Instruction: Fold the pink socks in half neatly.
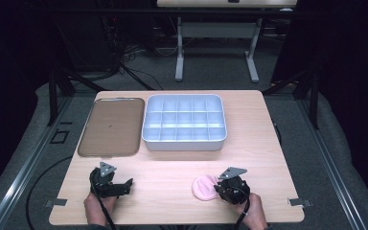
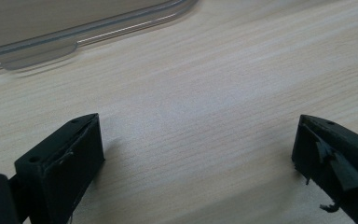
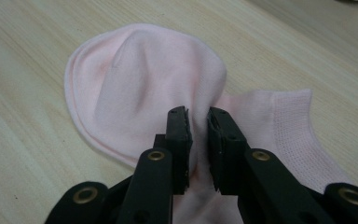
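Item: pink sock (image 3: 144, 84), one piece, lying flat near the front edge of the counter (image 1: 172, 187), toward its right front corner.

Handling: I judge it light, soft and limp. It will sag and fold wherever I lift it, and it will not slip much between rubber pads. Nothing fragile about it. A pinch of gathered fabric near the middle should carry it; taking the ribbed cuff end would let the toe dangle long.

My right tool (image 3: 198, 135): jaws nearly together, with a raised fold of the sock's middle pinched between them. The pads press on the cloth from both sides.

My left tool (image 2: 196, 154): jaws wide apart over bare wood, holding nothing, near the left front corner of the counter.

Other stock: grey compartment tray (image 1: 184, 143) at the middle back of the counter; flat brown tray (image 1: 110, 127) just beside it on the left.

Views compared: the right tool's view gives the fold in the grip, the sock's rounded toe and its mesh-knit cuff, which the high view reduces to a pink patch (image 1: 203, 188) partly under the tool. The high view gives the layout of both trays. The left tool's view adds the flat tray's rim (image 2: 88, 32).
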